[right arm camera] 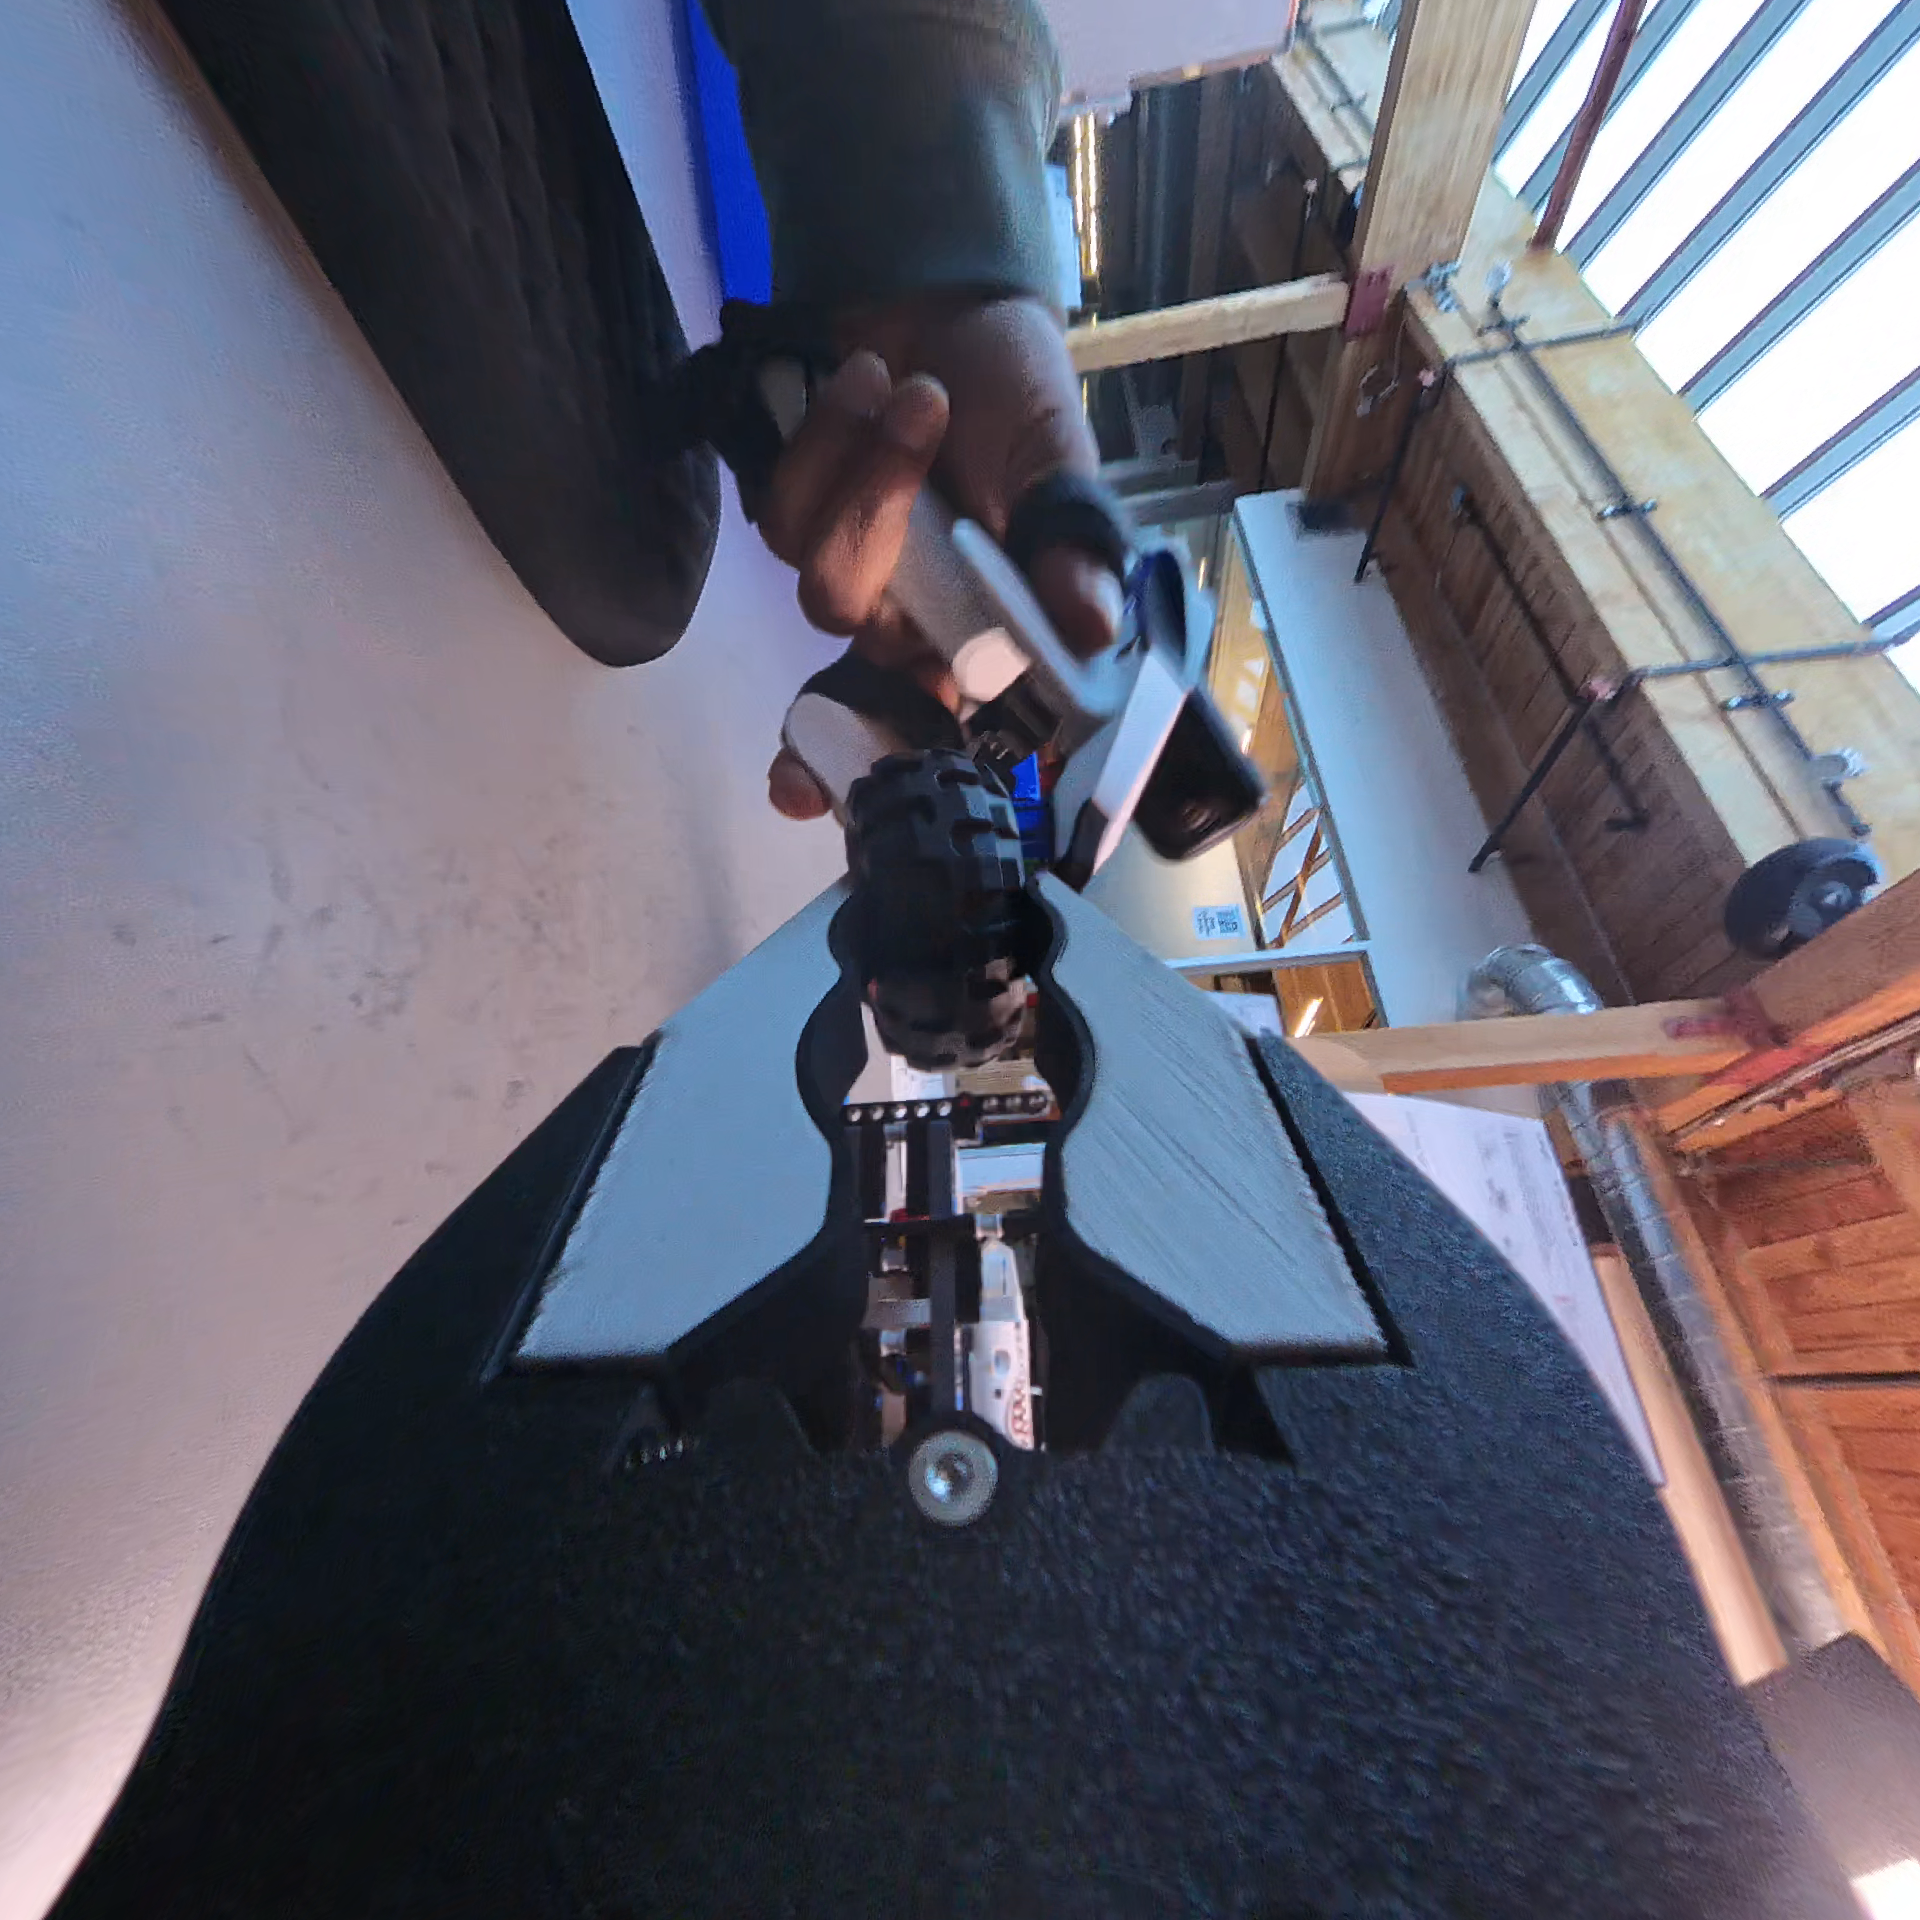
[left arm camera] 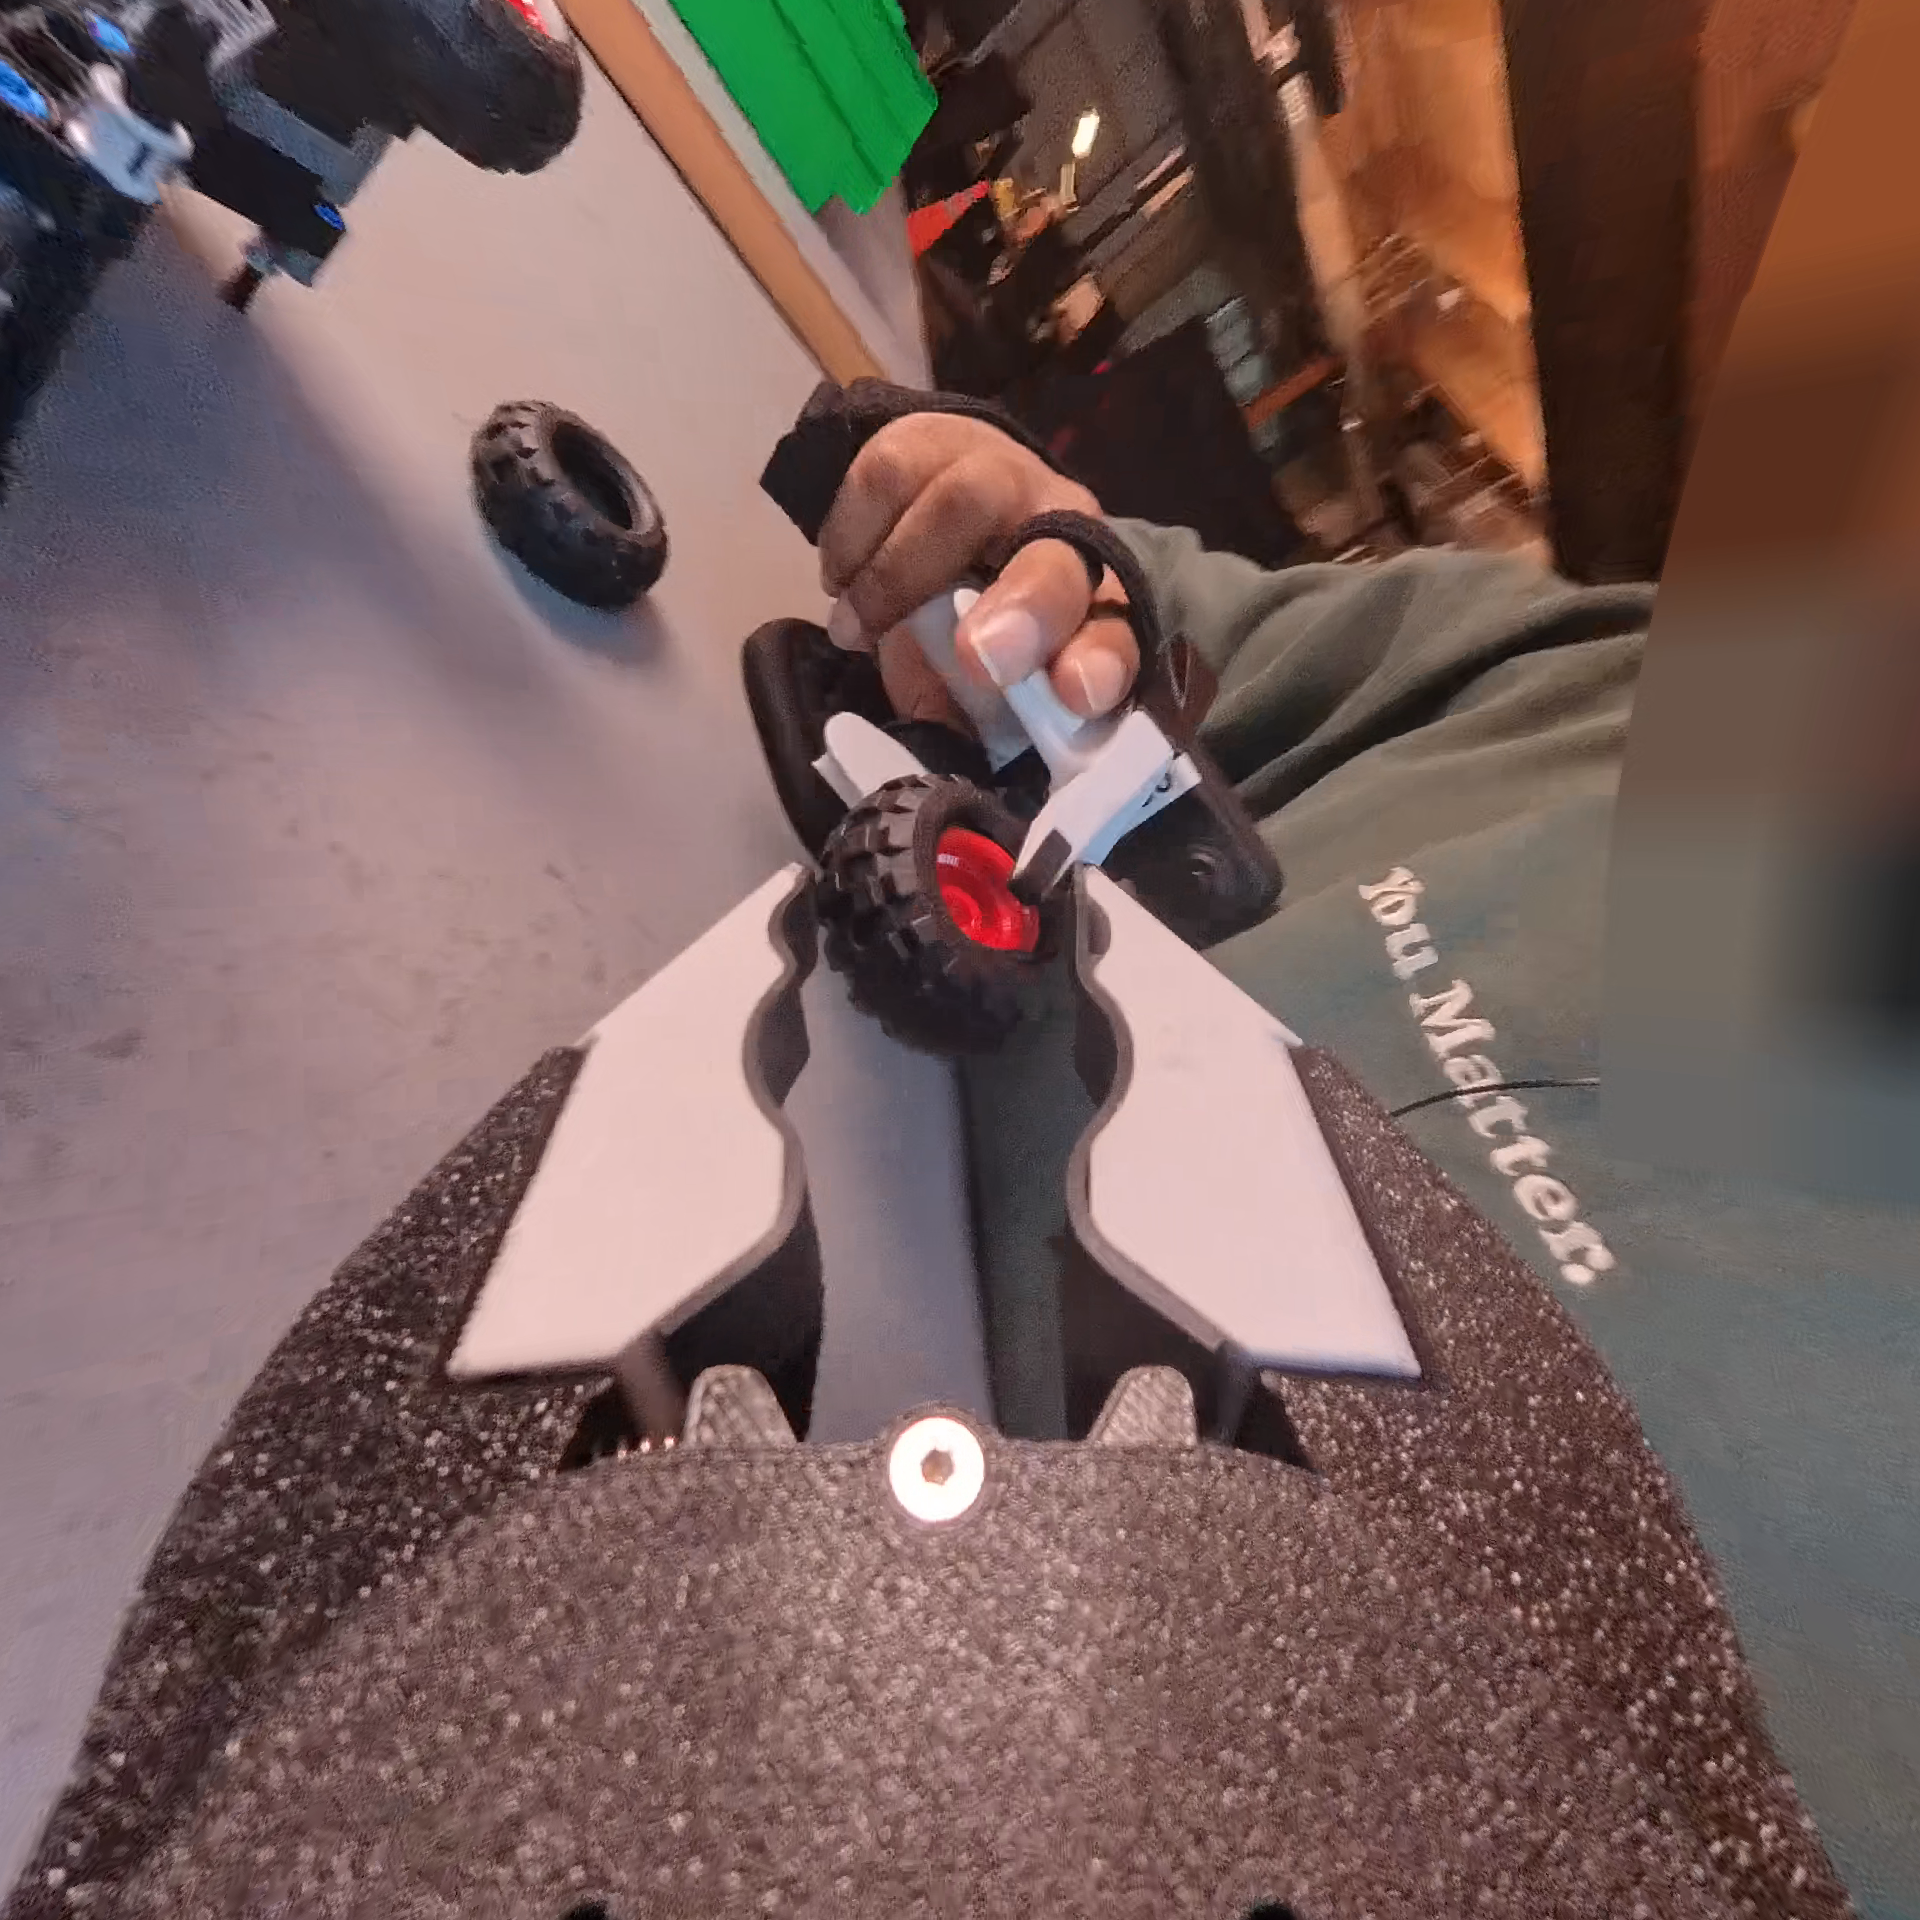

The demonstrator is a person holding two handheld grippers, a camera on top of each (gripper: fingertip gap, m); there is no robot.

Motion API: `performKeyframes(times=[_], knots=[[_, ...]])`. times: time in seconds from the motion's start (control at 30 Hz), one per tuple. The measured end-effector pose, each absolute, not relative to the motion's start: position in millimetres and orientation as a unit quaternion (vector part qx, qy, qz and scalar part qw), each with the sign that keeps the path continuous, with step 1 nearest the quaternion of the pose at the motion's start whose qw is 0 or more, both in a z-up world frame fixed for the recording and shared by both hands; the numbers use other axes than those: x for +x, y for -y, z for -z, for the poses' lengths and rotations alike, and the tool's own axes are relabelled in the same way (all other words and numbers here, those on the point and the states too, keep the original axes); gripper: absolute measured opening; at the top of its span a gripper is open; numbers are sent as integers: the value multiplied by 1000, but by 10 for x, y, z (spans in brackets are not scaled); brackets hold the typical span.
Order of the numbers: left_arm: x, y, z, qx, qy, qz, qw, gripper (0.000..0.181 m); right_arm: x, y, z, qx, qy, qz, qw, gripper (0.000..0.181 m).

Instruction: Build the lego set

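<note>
Both tools meet over the pale tabletop (left arm camera: 260, 831), sharing one knobbly black wheel (left arm camera: 914, 935) with a red hub (left arm camera: 982, 894). The left tool (left arm camera: 940, 909) has its grey fingers narrowed at the tips against the tyre's tread. The right tool (right arm camera: 940, 914) is likewise closed onto the same wheel (right arm camera: 935, 904), one fingertip pressing at the red hub. A loose black tyre (left arm camera: 566, 504) lies farther off on open tabletop, well apart, with plenty of bare surface around it. Partly built lego model (right arm camera: 940, 1247) shows through the gap between the right tool's fingers. The person's green sweatshirt (left arm camera: 1455, 935) carries pale lettering. The tabletop edge runs near a green board (left arm camera: 821, 94).
</note>
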State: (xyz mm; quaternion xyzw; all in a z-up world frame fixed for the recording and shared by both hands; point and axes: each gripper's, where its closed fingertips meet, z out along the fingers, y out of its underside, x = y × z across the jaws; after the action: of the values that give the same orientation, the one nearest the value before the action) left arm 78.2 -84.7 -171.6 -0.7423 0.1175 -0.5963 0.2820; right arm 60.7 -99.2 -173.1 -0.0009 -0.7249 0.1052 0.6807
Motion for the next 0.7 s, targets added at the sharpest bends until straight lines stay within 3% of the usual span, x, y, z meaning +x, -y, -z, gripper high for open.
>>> performKeyframes(times=[0.07, 0.1, 0.13, 0.17, 0.43, 0.7], knots=[[747, 803, 1764, -750, -114, 588, 281, 40, 608, 941, 1761, -8, 740, -103, 665, 25], [688, 753, 1836, -770, -117, 557, 290, 27, 620, 850, 1857, -21, 757, -94, 646, 27], [618, 694, 1904, -788, -114, 526, 298, 25, 640, 746, 1958, -47, 772, -96, 627, 35], [560, 643, 1965, -804, -111, 501, 301, 24, 694, 709, 2064, -88, 791, -129, 592, 43], [637, 485, 2119, -839, -150, 422, 310, 21, 763, 542, 2077, -487, 713, -403, 305, 50], [761, 503, 1985, -814, -156, 459, 321, 22, 629, 527, 2051, -440, 736, -389, 336, 17]])
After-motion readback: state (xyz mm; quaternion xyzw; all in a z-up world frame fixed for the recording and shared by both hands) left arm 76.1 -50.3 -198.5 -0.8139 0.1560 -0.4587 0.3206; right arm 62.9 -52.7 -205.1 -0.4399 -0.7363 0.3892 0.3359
